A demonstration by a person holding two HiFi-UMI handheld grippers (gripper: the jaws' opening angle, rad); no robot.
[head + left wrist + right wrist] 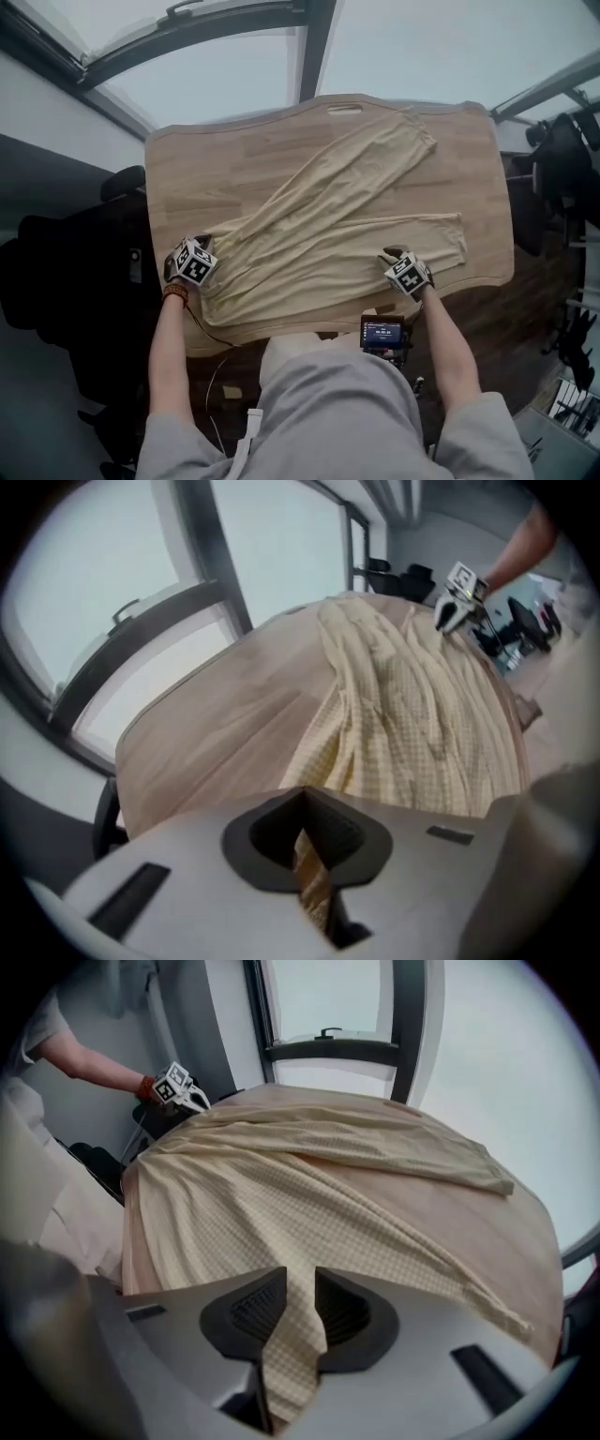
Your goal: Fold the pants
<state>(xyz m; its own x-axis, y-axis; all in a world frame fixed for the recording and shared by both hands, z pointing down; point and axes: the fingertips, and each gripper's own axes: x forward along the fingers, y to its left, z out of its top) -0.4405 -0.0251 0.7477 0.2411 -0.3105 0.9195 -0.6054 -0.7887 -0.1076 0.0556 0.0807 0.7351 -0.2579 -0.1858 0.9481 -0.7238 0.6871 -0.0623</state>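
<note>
Table (187, 169): pale wood, carries the whole job. Both grippers are at its near edge, and the board runs away ahead of them toward the window.

Pants (328, 234): cream, fine check weave, lying open on the table.
- The waist end lies between the two grippers, along the near edge.
- The two legs run away from the grippers in a V. One leg goes to the far edge. The other goes off to the far side of the right gripper.
- The cloth is loosely rippled ahead of the left gripper and smoother ahead of the right.

Left gripper (305, 850): pressed together on a thin strip of the pants at the left waist corner. It points steeply down at the table.

Right gripper (292, 1321): pads set a little apart, with a bunched fold of the pants filling the gap and touching both. I read this as a pinch at the right waist corner.

Small screen device (382, 333): sits just behind the right gripper, at the person's chest.

Progress, as judged:
- Very early. Both waist corners are gripped, but no fold shows yet. The legs are apart and the full length is out.
- Left to do: lay one leg over the other, then fold the length down.
</note>
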